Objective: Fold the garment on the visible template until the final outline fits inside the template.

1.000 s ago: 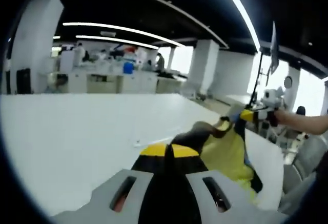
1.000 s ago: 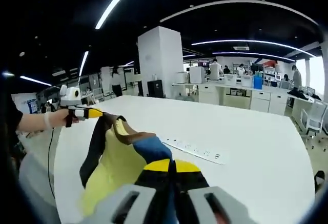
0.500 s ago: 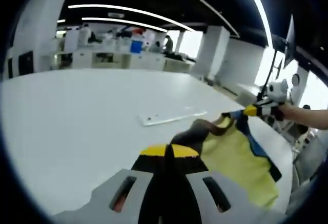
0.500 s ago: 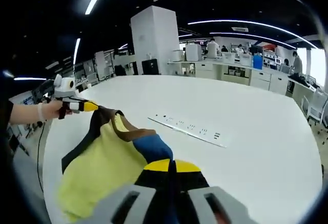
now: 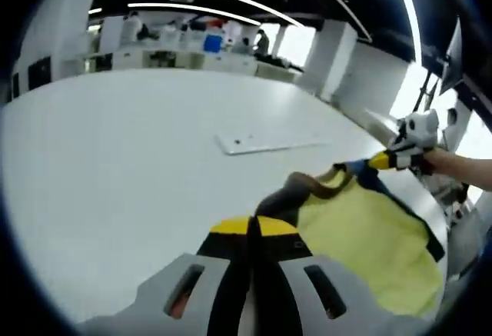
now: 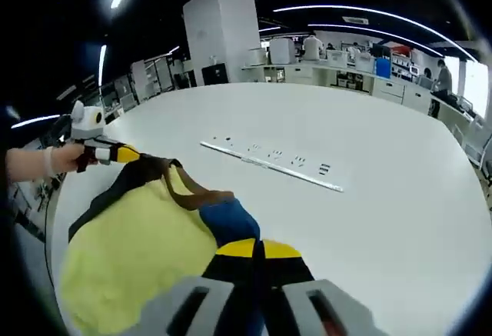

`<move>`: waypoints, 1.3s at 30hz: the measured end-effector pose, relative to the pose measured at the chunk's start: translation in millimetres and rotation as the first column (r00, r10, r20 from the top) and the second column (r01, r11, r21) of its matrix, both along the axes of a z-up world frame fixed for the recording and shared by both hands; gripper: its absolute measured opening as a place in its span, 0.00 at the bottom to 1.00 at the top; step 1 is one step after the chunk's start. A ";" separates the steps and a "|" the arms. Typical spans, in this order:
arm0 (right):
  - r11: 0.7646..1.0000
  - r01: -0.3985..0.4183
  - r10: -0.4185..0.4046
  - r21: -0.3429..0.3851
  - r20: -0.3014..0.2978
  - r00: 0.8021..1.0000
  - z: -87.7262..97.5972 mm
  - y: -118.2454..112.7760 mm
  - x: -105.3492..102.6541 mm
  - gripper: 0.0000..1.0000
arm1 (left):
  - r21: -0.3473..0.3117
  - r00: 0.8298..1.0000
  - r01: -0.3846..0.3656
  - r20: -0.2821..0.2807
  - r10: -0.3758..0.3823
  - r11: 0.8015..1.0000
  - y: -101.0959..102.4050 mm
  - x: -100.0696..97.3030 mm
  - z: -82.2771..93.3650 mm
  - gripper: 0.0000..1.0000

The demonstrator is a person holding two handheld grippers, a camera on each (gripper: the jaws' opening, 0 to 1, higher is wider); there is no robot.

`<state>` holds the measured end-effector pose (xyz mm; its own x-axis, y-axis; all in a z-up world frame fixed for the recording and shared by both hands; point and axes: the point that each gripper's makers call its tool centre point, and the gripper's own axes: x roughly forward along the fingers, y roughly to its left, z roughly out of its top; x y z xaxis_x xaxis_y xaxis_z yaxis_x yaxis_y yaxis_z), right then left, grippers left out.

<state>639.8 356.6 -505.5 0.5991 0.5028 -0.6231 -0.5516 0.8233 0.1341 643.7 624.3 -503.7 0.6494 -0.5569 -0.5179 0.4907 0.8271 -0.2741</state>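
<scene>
Two claws clenched on the yellow garment (image 6: 131, 251), right claw (image 6: 257, 247) pinching its blue shoulder, left claw (image 5: 252, 227) its dark collar, cloth spread between them over the white counter (image 6: 369, 144), white strip (image 6: 269, 164) lying beyond

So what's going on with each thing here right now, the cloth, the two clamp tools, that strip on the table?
Garment: spread out, pinched at two points.
Left gripper: shut on the garment's dark edge.
Right gripper: shut on the garment's blue part.
White strip: flat on the table, apart from the garment.
</scene>
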 end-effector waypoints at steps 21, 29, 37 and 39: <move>0.999 -0.003 0.001 -0.048 -0.039 0.999 -19.0 -2.9 9.0 0.00 | 0.049 0.999 0.007 -0.044 -0.005 0.999 0.5 8.4 -22.9 0.00; 0.999 -0.004 0.002 -0.048 -0.040 0.999 -18.9 -2.0 8.2 0.07 | 0.039 0.999 0.015 -0.034 -0.013 0.999 -1.6 9.5 -18.5 0.04; 1.000 -0.010 0.010 -0.024 -0.019 1.000 -8.7 5.5 4.8 0.36 | 0.031 0.999 0.032 0.007 -0.032 0.999 -7.6 8.6 -5.3 0.35; 0.999 -0.017 0.017 -0.032 -0.008 1.000 -6.6 6.5 2.9 0.41 | 0.031 0.999 0.036 0.016 -0.037 0.999 -8.4 7.7 -2.0 0.38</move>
<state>642.7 363.2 -512.1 0.5857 0.4925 -0.6437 -0.5646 0.8177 0.1120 651.4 615.9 -505.7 0.6373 -0.5642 -0.5249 0.5248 0.8166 -0.2405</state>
